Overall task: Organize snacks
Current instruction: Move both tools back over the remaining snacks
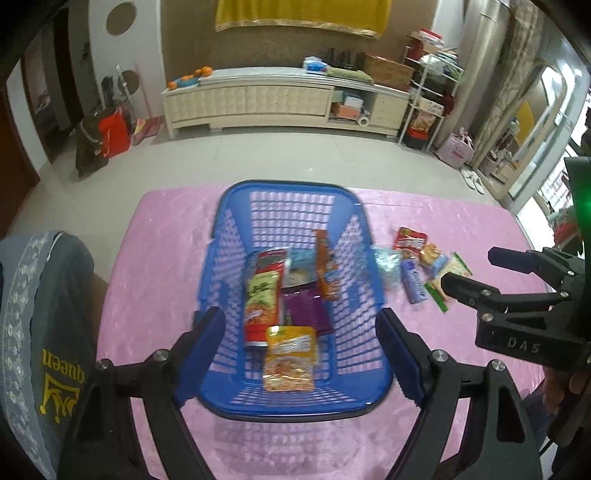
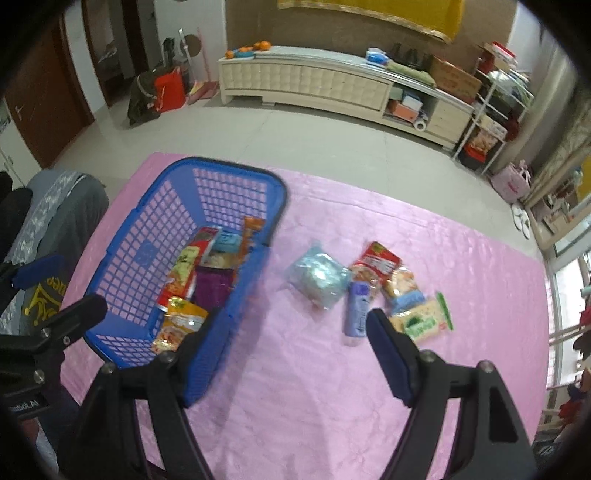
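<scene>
Pink cloth over the table, tiled floor beyond, long cream cabinet against the far wall with a yellow hanging above.

Left gripper spread wide, nothing held; fingers either side of the near end of the blue basket, whether touching its walls hard to tell. Right gripper also spread wide and empty; left finger in front of the basket's near right corner, right finger just short of the loose snacks.

Left wrist view: straight down into the basket, with the yellow packet nearest, a long red-and-green packet beside a purple packet, an orange bar leaning on the right wall, a pale blue packet at the back. Right gripper seen from the side at the right edge, fingers apart over the loose pile. Grey cloth with a gold crown print at the left.

Right wrist view: loose snacks shown more plainly, all on the cloth right of the basket: clear bluish bag, lavender packet, red packet, small orange-printed packet, green-and-cream packet. Packed close, several touching. Basket partly blurred on its near wall.
</scene>
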